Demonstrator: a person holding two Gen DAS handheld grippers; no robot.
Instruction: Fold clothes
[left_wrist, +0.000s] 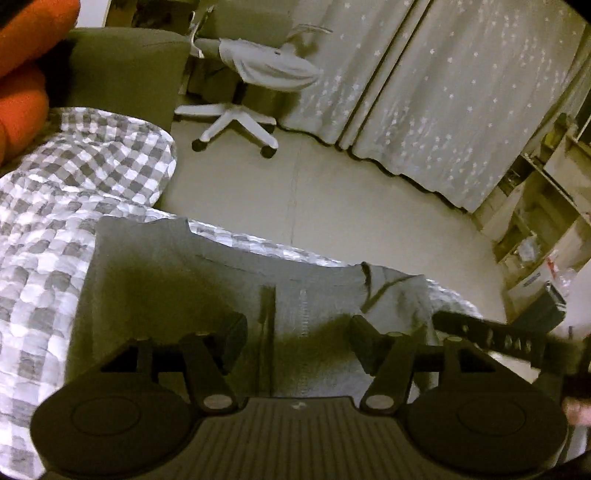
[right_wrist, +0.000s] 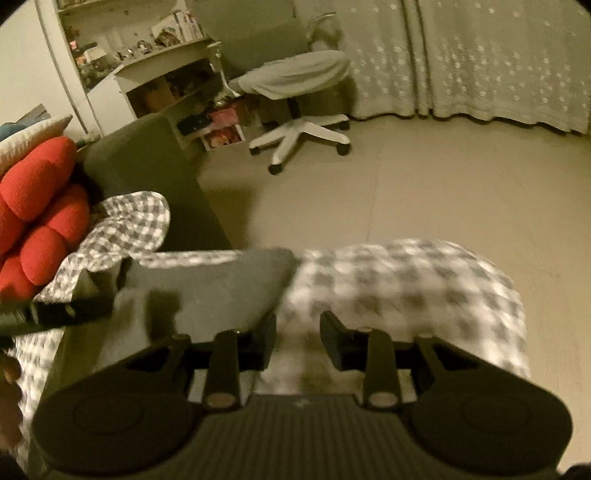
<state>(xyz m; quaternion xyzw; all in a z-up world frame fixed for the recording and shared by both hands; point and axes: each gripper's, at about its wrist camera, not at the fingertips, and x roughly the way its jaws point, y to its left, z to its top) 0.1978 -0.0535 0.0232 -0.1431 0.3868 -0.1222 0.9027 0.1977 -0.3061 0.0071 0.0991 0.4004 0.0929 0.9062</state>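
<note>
Left claw (left_wrist: 297, 341) spread, empty above grey garment (left_wrist: 177, 266); right claw (right_wrist: 297, 339) spread, empty.

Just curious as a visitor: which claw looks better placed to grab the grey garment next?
Probably the left claw: it hangs open directly over the grey garment. The right claw is over the checkered blanket, at the garment's edge.

- A home bedroom: a bed (left_wrist: 48, 229) under a grey-and-white checked quilt (right_wrist: 424, 280).
- Star-patterned curtains (left_wrist: 443, 92) reach the floor.
- A white swivel chair (right_wrist: 295, 96) stands beside cluttered shelves (right_wrist: 162, 77).
</note>
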